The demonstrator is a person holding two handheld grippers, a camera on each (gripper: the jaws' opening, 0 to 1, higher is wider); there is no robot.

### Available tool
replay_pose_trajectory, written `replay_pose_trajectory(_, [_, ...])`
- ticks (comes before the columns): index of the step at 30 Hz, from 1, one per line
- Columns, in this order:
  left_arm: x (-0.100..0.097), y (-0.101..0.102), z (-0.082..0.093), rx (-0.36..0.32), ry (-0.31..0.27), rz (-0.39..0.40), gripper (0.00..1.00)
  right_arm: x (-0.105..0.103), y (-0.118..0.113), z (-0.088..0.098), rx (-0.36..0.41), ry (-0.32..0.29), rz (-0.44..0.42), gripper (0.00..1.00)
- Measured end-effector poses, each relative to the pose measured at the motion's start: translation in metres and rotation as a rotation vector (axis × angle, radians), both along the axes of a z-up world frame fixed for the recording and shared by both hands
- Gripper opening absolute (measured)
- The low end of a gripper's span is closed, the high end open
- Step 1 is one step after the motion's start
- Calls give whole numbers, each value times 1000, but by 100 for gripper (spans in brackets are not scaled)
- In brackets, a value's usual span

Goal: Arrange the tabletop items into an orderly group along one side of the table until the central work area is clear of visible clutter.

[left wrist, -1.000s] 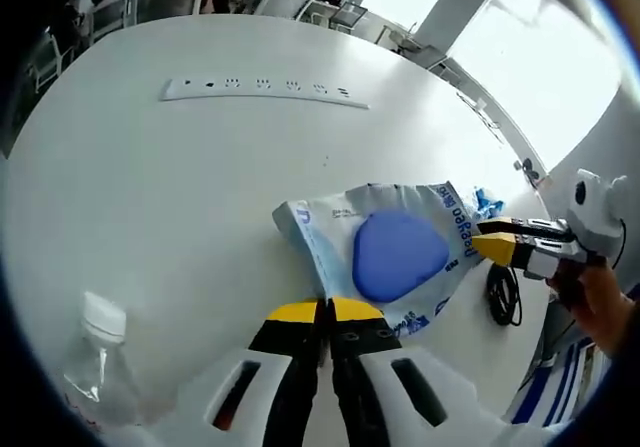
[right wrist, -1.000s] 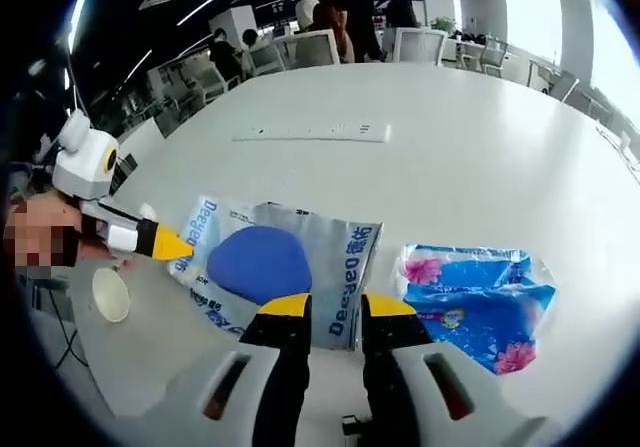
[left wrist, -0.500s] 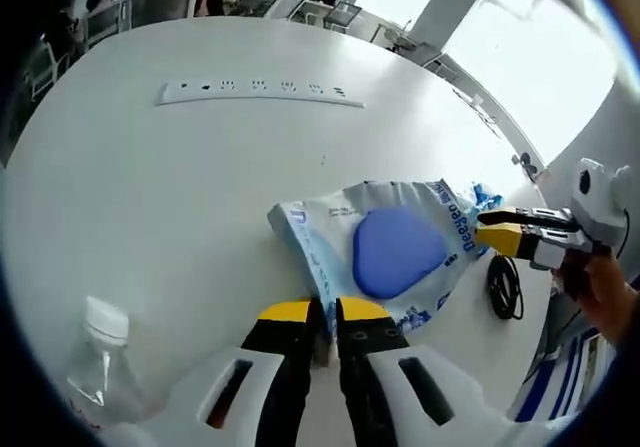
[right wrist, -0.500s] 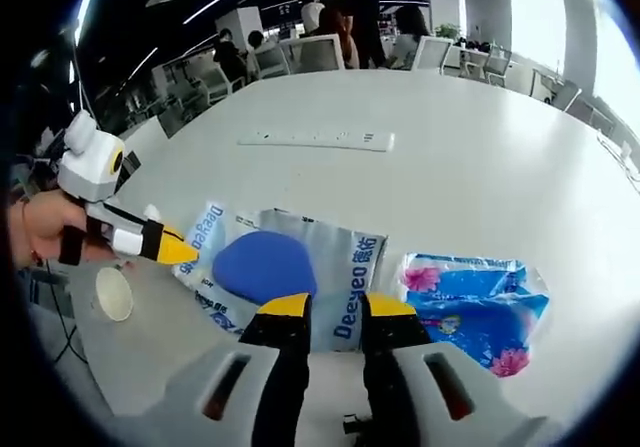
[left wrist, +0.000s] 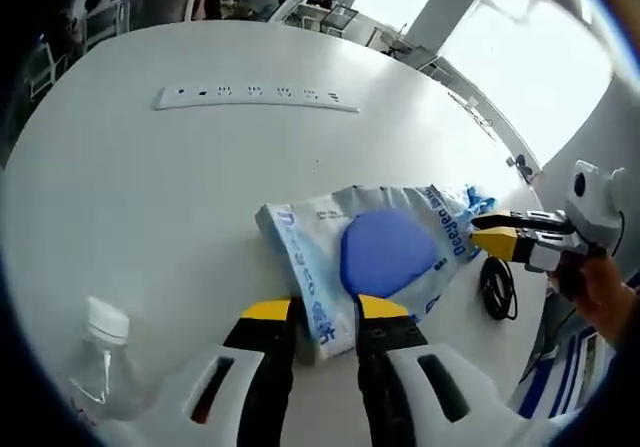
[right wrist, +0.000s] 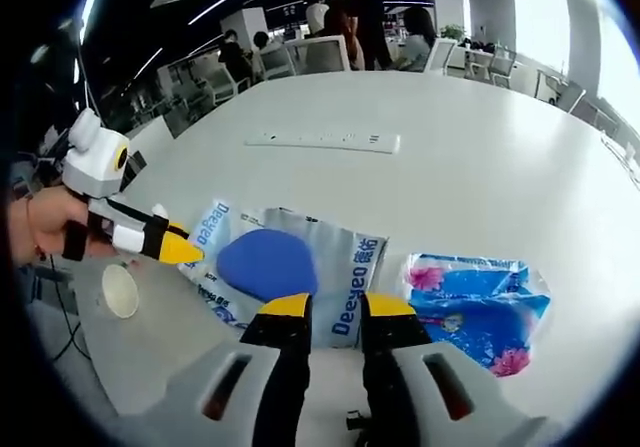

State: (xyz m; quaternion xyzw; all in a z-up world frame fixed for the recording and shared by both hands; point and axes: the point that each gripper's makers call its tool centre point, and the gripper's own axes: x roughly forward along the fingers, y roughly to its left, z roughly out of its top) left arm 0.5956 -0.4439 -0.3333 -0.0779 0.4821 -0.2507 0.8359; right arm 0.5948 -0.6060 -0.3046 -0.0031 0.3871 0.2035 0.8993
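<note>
A silver wet-wipes pack (left wrist: 375, 257) with a blue oval lid lies on the white table (left wrist: 150, 197). My left gripper (left wrist: 325, 310) is open, its yellow-tipped jaws standing either side of the pack's near corner. In the right gripper view the pack (right wrist: 275, 267) lies just ahead, and my right gripper (right wrist: 338, 305) is closed to a narrow gap over the pack's printed edge. The right gripper (left wrist: 482, 239) reaches the pack's far edge in the left gripper view. The left gripper (right wrist: 180, 252), held by a hand, meets the pack's left end.
A blue flowered tissue pack (right wrist: 475, 307) lies right of the wipes. A clear bottle (left wrist: 100, 357) with a white cap stands near left. A white power strip (left wrist: 245, 95) lies farther off. A black cable (left wrist: 497, 287) and a paper cup (right wrist: 120, 289) sit near the table's edge.
My left gripper's jaws, pressed together on the pack's corner a second ago, have spread apart. The right gripper's jaw gap is unchanged, and the pack stays in place.
</note>
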Motion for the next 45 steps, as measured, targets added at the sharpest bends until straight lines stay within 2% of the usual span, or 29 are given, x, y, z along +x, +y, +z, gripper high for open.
replay_pose_trajectory(11, [1, -2, -1, 34, -26, -18, 34, -1, 3, 0, 8, 0, 5, 17])
replay_pose_trajectory(27, [4, -3, 11, -6, -53, -4, 48, 0, 2, 4, 14, -8, 10, 20])
replay_pose_trajectory(37, [7, -1, 32, -49, -104, -10, 52, 0, 3, 13, 13, -21, 20, 19])
replay_pose_trajectory(45, [7, 0, 56, -94, -149, -5, 57, -1, 6, 29, 36, -54, 31, 21])
